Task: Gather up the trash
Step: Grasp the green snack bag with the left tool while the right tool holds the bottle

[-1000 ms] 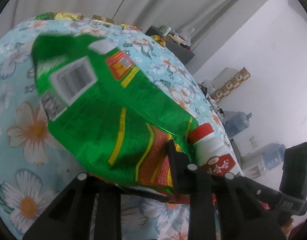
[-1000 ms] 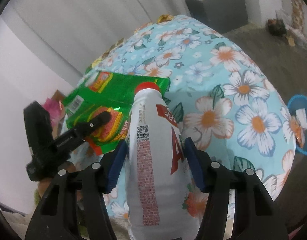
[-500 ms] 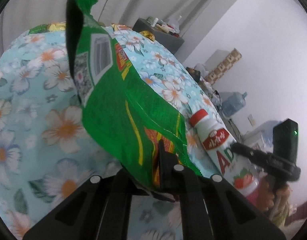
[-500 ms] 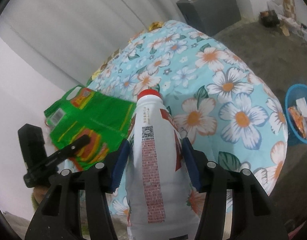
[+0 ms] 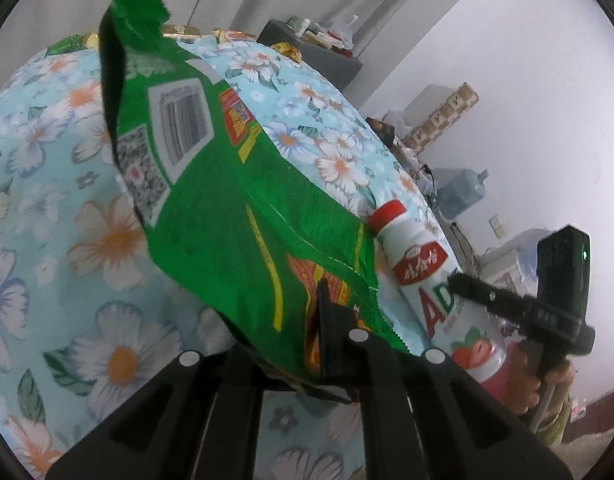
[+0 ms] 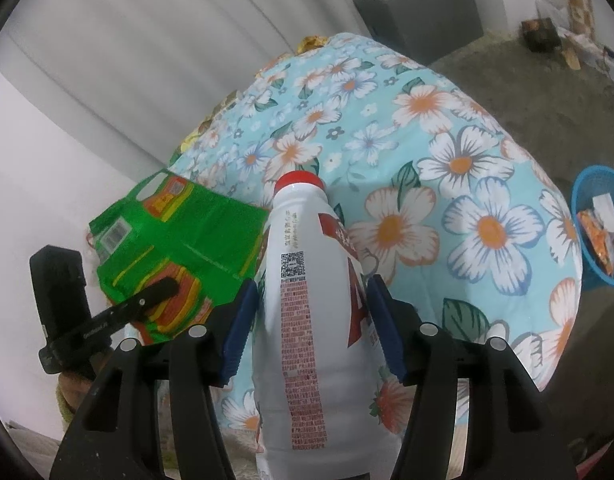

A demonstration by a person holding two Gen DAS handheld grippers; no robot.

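Above a table draped in light-blue cloth printed with white flowers, we hold trash in both tools: our left gripper pinches a crinkled green foil snack bag by its lower edge, while our right gripper clamps a white plastic bottle with a red cap. A blue basket sits on the floor at right.

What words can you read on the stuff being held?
"AD": big red letters on the white plastic bottle with a red cap.
Bottle's red label script and small red print: too blurred.
Crinkly green snack bag: barcode and QR code only, print unreadable.
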